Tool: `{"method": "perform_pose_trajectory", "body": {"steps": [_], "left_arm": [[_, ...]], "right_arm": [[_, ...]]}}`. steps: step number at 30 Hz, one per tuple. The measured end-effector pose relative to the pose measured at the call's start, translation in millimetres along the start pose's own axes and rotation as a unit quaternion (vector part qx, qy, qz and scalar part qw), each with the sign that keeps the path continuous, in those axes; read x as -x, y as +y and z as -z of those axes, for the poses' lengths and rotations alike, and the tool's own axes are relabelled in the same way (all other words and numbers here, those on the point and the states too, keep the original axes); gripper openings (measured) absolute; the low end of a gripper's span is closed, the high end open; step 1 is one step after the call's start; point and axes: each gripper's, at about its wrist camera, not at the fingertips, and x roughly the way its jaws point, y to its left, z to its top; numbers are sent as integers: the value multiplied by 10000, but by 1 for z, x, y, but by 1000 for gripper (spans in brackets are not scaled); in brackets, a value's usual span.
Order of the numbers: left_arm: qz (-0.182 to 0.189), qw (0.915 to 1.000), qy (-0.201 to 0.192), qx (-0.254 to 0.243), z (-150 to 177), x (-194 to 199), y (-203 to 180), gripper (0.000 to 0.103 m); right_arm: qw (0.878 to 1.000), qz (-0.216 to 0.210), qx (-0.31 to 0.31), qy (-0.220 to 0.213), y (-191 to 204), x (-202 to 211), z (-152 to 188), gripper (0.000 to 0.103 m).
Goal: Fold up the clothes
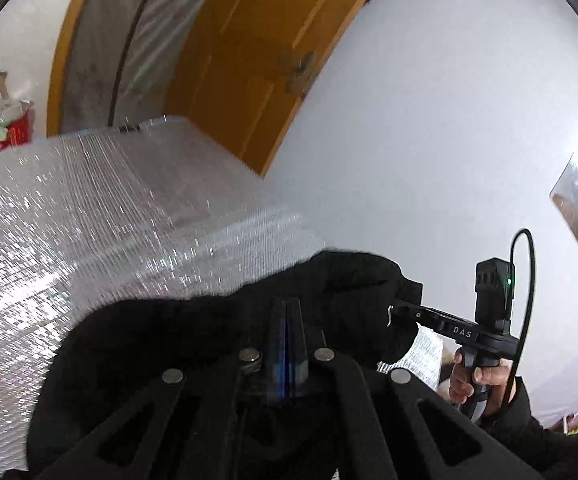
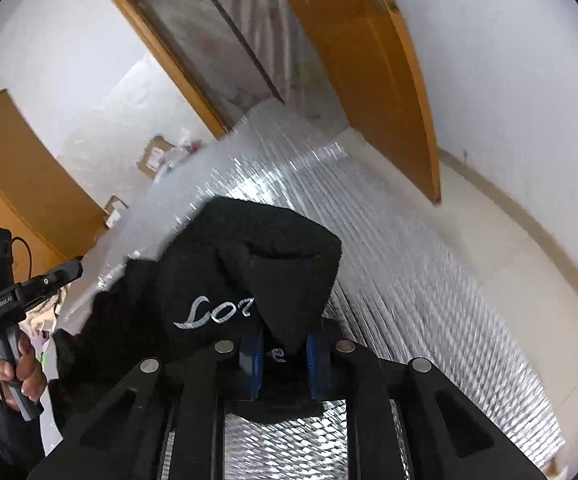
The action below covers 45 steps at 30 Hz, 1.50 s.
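Black garment, silver script "Lov…e" at 6 o'clock, pinched by right gripper; left gripper pressed together on it; "DAS", "GenRobot.AI" on tools.

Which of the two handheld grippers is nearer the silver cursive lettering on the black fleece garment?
Right. The right gripper pinches the black fleece garment right at the silver cursive lettering; the left gripper, shut, sits off at the garment's far edge.

Both grippers are rocking black frames with round silver screws and blue pads; right gripper is showing "DAS" lettering, a black cable, dark sleeve.
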Motion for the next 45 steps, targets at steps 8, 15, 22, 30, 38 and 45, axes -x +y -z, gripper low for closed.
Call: {"method": "perform_pose_trajectory", "body": {"steps": [8,15,22,30,38,45], "left_arm": [[228,9971,534,495,-10,-11,15,5],[54,9911,1174,629,13,-69,38,26],[394,9899,1302,389,9,-79,24,44],[333,9910,1289,131,8,-78,5,7],[179,9955,913,-201,2,-46,-17,4],[-165,9977,-62,-660,-48,40,-58,3]], "right_arm": [[9963,-184,612,-574,39,41,-32,15],[9998,-32,55,-168,-4,28,5,15],[9995,12,-273,137,-33,13,31,16],[9992,8,-367,169,-38,12,37,16],[9993,107,-345,136,-35,10,24,16],[9973,30,223,-698,21,40,-43,15]]}}
